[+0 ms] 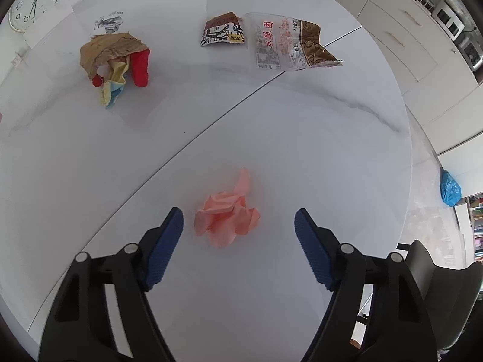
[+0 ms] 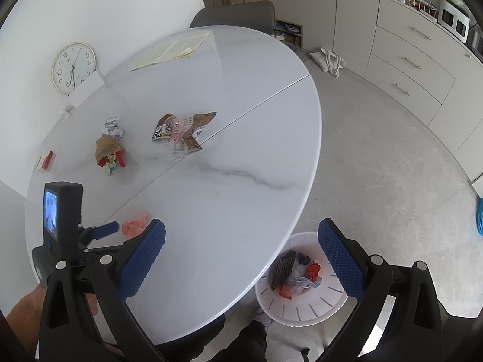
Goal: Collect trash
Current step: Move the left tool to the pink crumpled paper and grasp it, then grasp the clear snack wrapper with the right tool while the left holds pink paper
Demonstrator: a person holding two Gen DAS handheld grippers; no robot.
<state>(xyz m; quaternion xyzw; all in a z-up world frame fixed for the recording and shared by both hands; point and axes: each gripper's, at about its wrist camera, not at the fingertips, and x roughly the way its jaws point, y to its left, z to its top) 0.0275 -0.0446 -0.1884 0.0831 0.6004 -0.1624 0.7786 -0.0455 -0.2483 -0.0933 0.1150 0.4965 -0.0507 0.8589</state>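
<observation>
I am looking at a white marble table (image 1: 271, 138) bearing a crumpled pink paper (image 1: 227, 215) near me, a brown-and-red wad (image 1: 116, 60) lying far left, wrappers (image 1: 271, 40) sitting far right, and a booklet (image 2: 172, 51) lying at the far edge.

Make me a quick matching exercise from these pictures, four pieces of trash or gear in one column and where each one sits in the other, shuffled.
1. pink crumpled paper
2. clear snack wrapper
3. white basket
4. wall clock

A. on the floor beside the table, trash inside
B. between the open left gripper fingers
C. leaning against the wall
D. far side of the table, near the seam

Pairs: 1-B, 2-D, 3-A, 4-C
</observation>
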